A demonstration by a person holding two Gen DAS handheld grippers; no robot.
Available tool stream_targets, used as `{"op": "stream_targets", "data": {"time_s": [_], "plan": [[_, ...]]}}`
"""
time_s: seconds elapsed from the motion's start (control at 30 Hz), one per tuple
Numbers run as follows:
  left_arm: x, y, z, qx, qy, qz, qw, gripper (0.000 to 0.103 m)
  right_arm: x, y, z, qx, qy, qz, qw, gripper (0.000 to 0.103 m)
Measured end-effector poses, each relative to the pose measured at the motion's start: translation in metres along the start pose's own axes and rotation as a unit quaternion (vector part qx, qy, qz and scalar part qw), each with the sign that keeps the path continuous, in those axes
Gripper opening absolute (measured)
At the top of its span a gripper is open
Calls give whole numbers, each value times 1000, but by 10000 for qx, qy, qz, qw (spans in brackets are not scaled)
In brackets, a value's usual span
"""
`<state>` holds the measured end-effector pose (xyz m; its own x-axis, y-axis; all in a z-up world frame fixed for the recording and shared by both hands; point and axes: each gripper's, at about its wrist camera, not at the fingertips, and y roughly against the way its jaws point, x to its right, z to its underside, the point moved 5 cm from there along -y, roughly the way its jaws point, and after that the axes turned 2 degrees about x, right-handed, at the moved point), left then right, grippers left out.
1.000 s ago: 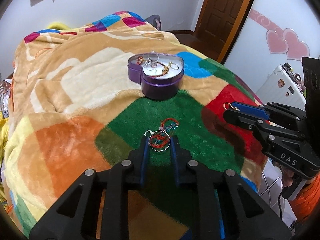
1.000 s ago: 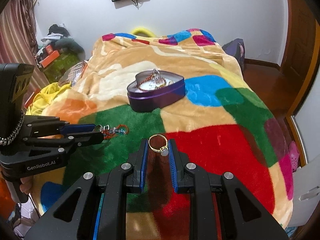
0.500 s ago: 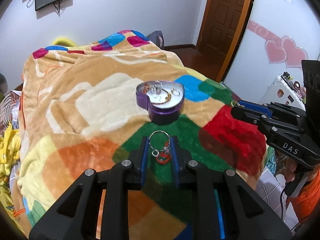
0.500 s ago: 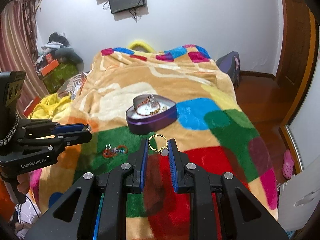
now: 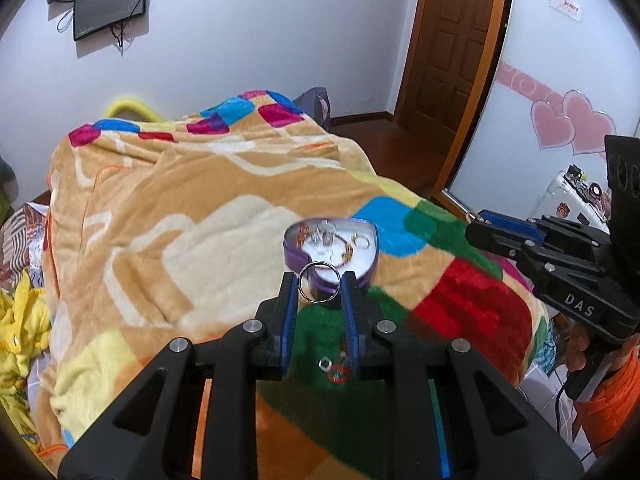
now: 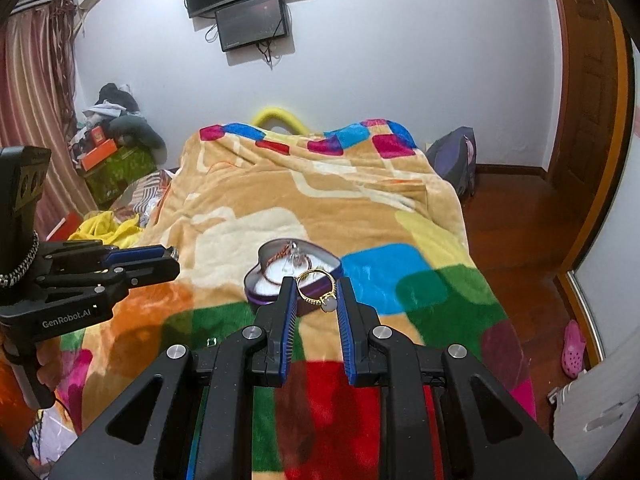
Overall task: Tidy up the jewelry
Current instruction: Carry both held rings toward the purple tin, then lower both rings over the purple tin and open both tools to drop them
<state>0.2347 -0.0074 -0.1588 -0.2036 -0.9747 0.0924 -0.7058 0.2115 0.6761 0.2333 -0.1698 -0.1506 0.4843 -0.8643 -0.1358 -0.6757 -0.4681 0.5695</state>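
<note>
My left gripper [image 5: 319,289] is shut on a silver key ring [image 5: 319,282], held in the air above the bed; red beaded charms [image 5: 339,372] hang from it between the fingers. My right gripper [image 6: 316,291] is shut on a gold ring with a pale stone [image 6: 318,290], also held high. A purple heart-shaped tin [image 5: 332,246] lies open on the blanket just beyond both grippers, with a bracelet and rings on its white lining. The tin also shows in the right wrist view [image 6: 294,276]. The right gripper appears at the right in the left wrist view [image 5: 480,222].
A colourful patchwork blanket [image 5: 180,208] covers the bed. A wooden door [image 5: 452,40] and wooden floor lie to the right. Clutter and a yellow cloth [image 6: 104,230] sit left of the bed. Screens [image 6: 252,20] hang on the far wall.
Both grippers have risen well above the blanket. The left one lifted the key ring with its charms off the green patch. The right one still holds the gold ring.
</note>
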Motion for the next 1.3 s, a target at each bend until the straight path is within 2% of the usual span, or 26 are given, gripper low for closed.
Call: {"op": "stream_targets", "data": {"time_s": [0.27, 0.47, 1.03, 1.3], "plan": [[-1, -11, -18, 107, 1, 94, 9999, 21, 4, -15, -10, 40, 13, -42, 10000, 18], [-4, -28, -22, 33, 33, 162, 9999, 21, 8, -28, -14, 21, -46, -45, 10000, 18], [-4, -85, -18, -432, 19, 389, 9983, 21, 12, -79, -15, -500, -156, -308, 9982, 18], [-1, -93, -13, -522, 6, 516, 9973, 21, 12, -91, -15, -678, -66, -350, 9971, 18]]}}
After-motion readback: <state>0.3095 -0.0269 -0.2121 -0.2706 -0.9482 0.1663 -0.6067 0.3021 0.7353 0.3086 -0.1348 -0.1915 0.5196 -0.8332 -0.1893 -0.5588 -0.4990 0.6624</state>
